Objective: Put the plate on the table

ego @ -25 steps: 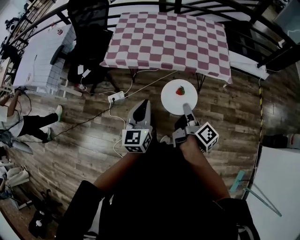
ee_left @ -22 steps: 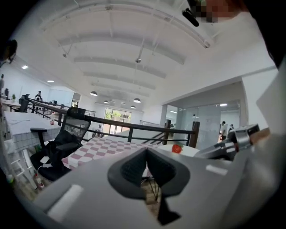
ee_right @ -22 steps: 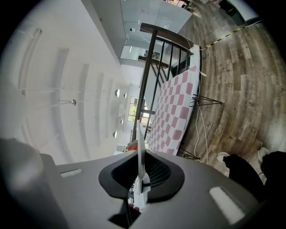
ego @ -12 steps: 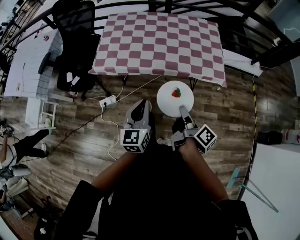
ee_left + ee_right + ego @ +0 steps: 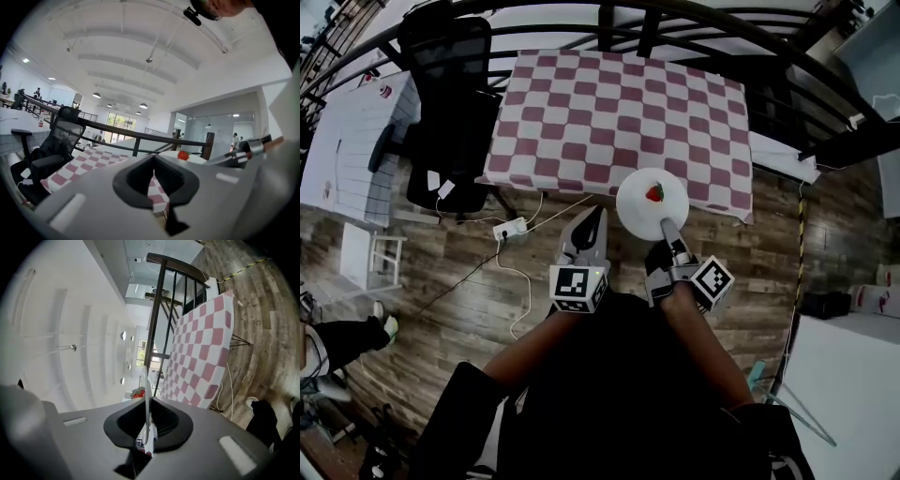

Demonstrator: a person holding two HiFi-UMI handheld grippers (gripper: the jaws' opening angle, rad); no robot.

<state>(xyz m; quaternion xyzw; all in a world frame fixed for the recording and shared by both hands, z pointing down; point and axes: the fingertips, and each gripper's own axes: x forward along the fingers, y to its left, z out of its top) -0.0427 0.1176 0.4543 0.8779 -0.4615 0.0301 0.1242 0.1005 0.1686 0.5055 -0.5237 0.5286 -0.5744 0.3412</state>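
A round white plate (image 5: pixel 652 203) with a red strawberry (image 5: pixel 655 193) on it hangs over the near edge of the table (image 5: pixel 609 103) with the red-and-white checked cloth. My right gripper (image 5: pixel 667 225) is shut on the plate's near rim; in the right gripper view the rim (image 5: pixel 146 399) runs edge-on between the jaws, the strawberry (image 5: pixel 137 393) beside it. My left gripper (image 5: pixel 592 218) is shut and holds nothing, just left of the plate, over the floor by the table's edge. The left gripper view shows the strawberry (image 5: pixel 183 155) and the checked table (image 5: pixel 89 164) ahead.
A black office chair (image 5: pixel 450 112) stands left of the table. A power strip (image 5: pixel 510 228) and cables lie on the wooden floor in front. A dark railing (image 5: pixel 675 19) runs behind the table. A white desk (image 5: pixel 347 141) is at the far left.
Both grippers and the plate have moved forward: the plate was over the floor in front of the table and now overlaps the table's near edge. The grip is unchanged.
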